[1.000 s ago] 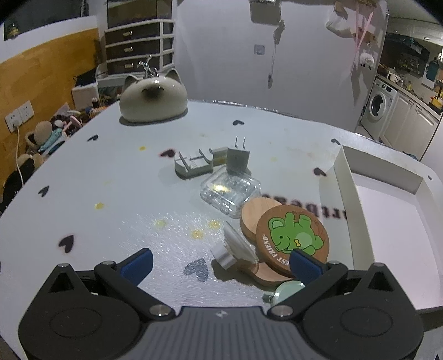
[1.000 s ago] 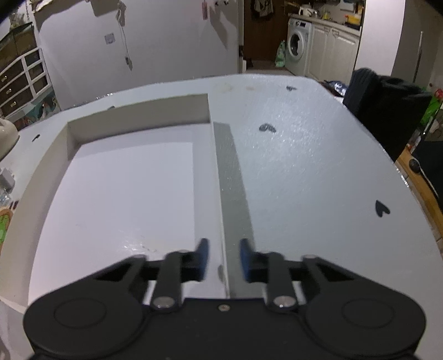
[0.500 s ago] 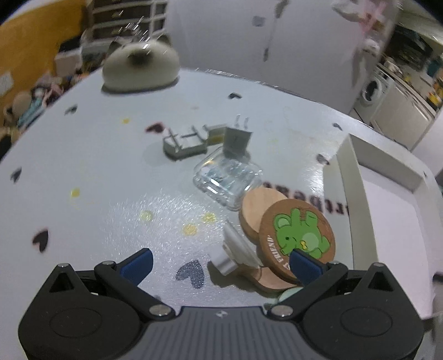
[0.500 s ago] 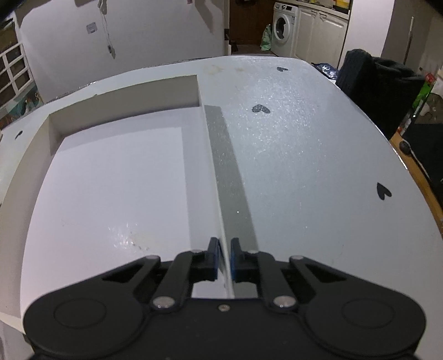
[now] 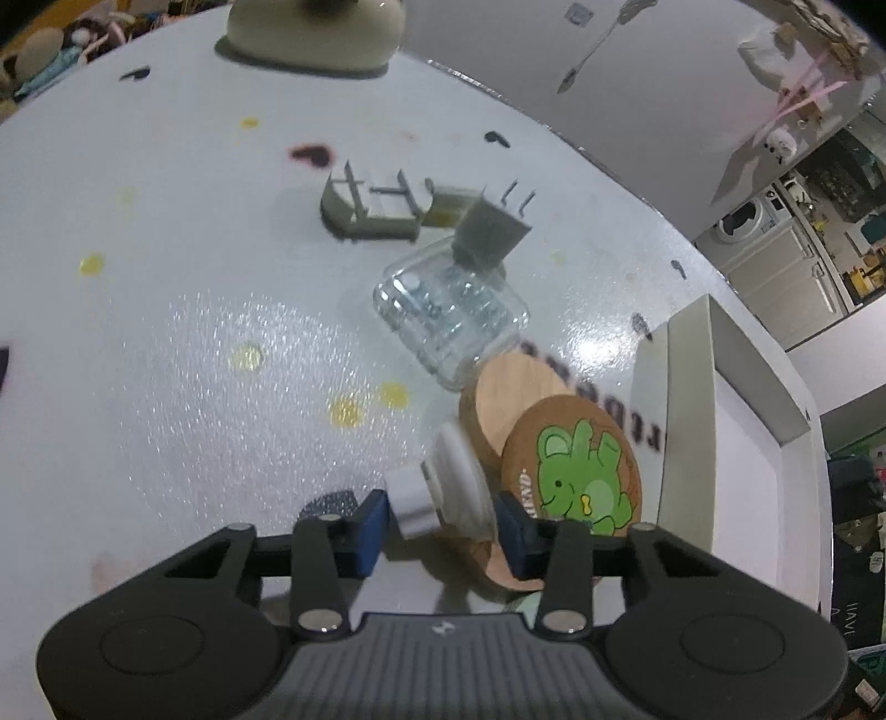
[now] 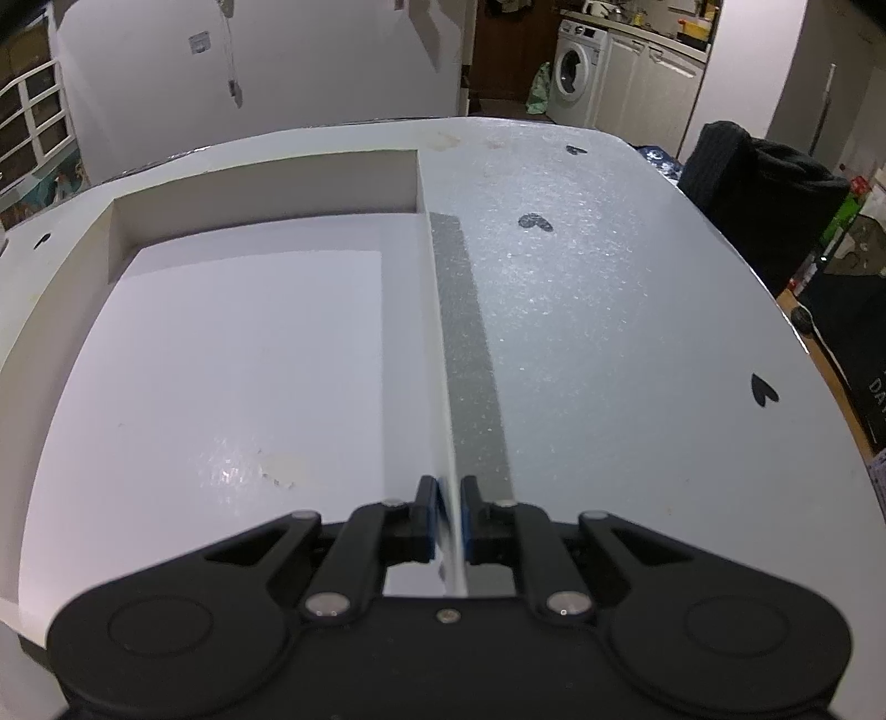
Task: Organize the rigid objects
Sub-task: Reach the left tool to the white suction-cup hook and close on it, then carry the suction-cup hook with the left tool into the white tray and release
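In the left wrist view my left gripper [image 5: 440,523] has its jaws around a white round plastic piece [image 5: 443,493] with a short stub, close on both sides but still slightly apart. Beside it lie a frog-print wooden coaster [image 5: 576,471] and a plain wooden disc [image 5: 515,387]. Behind them are a clear plastic case [image 5: 451,318], a grey plug adapter [image 5: 490,230] and a grey clip holder [image 5: 368,207]. In the right wrist view my right gripper [image 6: 448,518] is shut on the right wall [image 6: 437,332] of the white box [image 6: 221,360].
A cream cat-shaped lamp [image 5: 315,33] stands at the far side of the white table [image 5: 166,277]. The white box [image 5: 747,443] sits to the right of the objects. A black bag [image 6: 764,183] stands beyond the table's right edge.
My left gripper moved forward and down onto the white plastic piece and narrowed its jaws around it. My right gripper closed on the box wall.
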### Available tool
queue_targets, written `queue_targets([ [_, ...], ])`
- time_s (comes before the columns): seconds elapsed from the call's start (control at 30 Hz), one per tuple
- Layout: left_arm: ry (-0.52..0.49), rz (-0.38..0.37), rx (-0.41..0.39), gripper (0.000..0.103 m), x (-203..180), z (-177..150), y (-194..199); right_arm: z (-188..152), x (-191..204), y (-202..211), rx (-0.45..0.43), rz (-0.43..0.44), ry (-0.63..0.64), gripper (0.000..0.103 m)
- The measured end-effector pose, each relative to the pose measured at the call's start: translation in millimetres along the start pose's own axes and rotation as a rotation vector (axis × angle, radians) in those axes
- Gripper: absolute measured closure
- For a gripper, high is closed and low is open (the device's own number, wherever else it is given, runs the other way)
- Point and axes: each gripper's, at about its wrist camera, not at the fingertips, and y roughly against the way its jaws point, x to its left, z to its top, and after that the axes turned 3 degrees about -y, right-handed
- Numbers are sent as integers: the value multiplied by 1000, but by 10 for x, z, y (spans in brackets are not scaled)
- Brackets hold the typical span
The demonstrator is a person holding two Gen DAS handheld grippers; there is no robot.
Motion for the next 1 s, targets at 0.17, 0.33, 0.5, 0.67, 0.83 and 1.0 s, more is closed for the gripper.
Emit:
queue_targets([
  [0.17, 21, -14, -23, 64, 40, -1, 38, 10, -2, -3, 10, 7, 2, 95],
  [0.33, -5, -49, -67, 64, -19, 39, 154, 19, -14, -14, 13, 9, -16, 95],
  [0.5, -85, -115, -111, 65, -227, 105, 326, 33, -28, -33, 21, 12, -21, 95],
  [0.67, -210, -197, -142, 65, -577, 145, 464, 50, -41, -48, 33, 19, -33, 95],
  [0.83, -324, -273, -135, 65, -967, 122, 465, 65, -33, -61, 46, 18, -33, 95],
  [1.0, -431, -344, -101, 65, -1353, 23, 408, 81, -32, -75, 56, 16, -35, 95],
])
